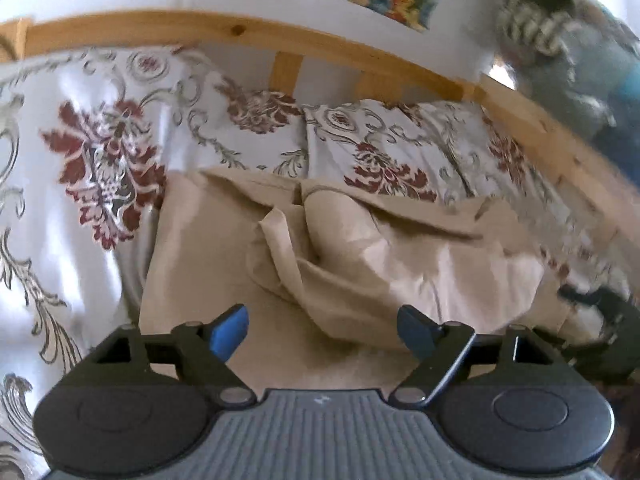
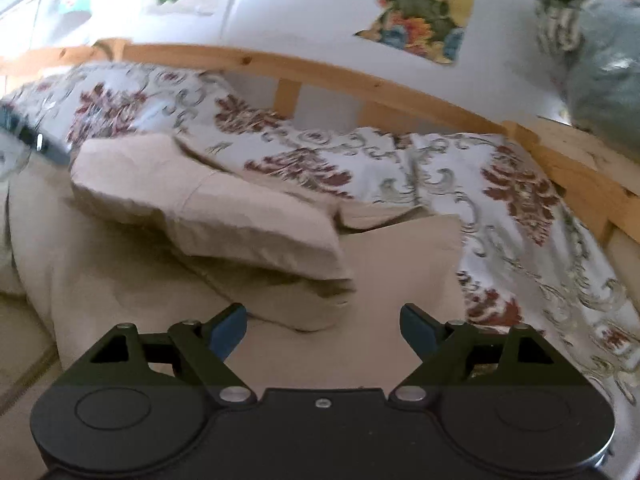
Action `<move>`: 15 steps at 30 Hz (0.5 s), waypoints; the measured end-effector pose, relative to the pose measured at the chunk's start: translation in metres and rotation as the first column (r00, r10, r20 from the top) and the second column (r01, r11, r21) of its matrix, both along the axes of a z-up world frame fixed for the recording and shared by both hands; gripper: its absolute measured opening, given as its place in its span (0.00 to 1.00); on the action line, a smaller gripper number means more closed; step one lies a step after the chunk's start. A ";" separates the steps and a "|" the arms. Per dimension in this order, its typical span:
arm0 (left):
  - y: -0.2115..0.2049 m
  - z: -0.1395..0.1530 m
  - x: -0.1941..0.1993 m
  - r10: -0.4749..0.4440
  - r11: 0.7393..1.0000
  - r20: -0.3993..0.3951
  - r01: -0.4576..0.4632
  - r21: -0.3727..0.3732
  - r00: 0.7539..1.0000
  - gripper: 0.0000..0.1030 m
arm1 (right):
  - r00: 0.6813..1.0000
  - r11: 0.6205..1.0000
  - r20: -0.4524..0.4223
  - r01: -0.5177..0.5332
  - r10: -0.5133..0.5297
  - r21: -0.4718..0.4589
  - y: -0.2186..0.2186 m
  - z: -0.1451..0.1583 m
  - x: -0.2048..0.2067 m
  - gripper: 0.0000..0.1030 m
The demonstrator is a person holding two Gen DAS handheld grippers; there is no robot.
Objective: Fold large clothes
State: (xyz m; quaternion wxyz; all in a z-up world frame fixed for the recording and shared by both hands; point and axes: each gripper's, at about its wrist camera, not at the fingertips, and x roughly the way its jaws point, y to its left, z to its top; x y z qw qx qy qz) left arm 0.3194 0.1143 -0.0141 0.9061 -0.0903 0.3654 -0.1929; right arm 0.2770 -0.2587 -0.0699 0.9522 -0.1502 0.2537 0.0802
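A large beige garment (image 1: 360, 264) lies crumpled on a bed with a white, red-flowered bedspread (image 1: 104, 152). My left gripper (image 1: 322, 330) is open and empty just above the garment's near part. In the right wrist view the same beige garment (image 2: 208, 208) shows a folded-over section lying on its flat lower layer. My right gripper (image 2: 322, 328) is open and empty, just above the flat beige cloth, near the folded section's edge. The other gripper (image 1: 600, 304) shows dark at the right edge of the left wrist view.
A pine bed rail (image 1: 248, 36) runs behind the bed against a white wall; it also shows in the right wrist view (image 2: 320, 68). A blue-grey heap of fabric (image 2: 600, 92) sits at the upper right. Flowered cloth pieces (image 2: 420, 12) hang on the wall.
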 end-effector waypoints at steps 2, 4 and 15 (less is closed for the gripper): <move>0.006 0.001 0.011 0.018 0.999 -0.043 -0.020 -0.048 0.999 0.84 | 1.000 0.999 -0.023 -0.012 0.011 -0.035 0.004 -0.005 0.010 0.83; 0.005 -0.003 0.030 0.062 0.997 -0.115 -0.067 -0.044 0.991 0.83 | 0.999 0.997 -0.035 -0.023 0.020 -0.075 0.006 -0.008 0.023 0.82; -0.023 -0.025 0.081 0.124 0.992 -0.206 -0.124 0.013 0.971 0.07 | 0.980 0.938 0.134 -0.097 0.149 -0.332 0.021 0.006 0.067 0.15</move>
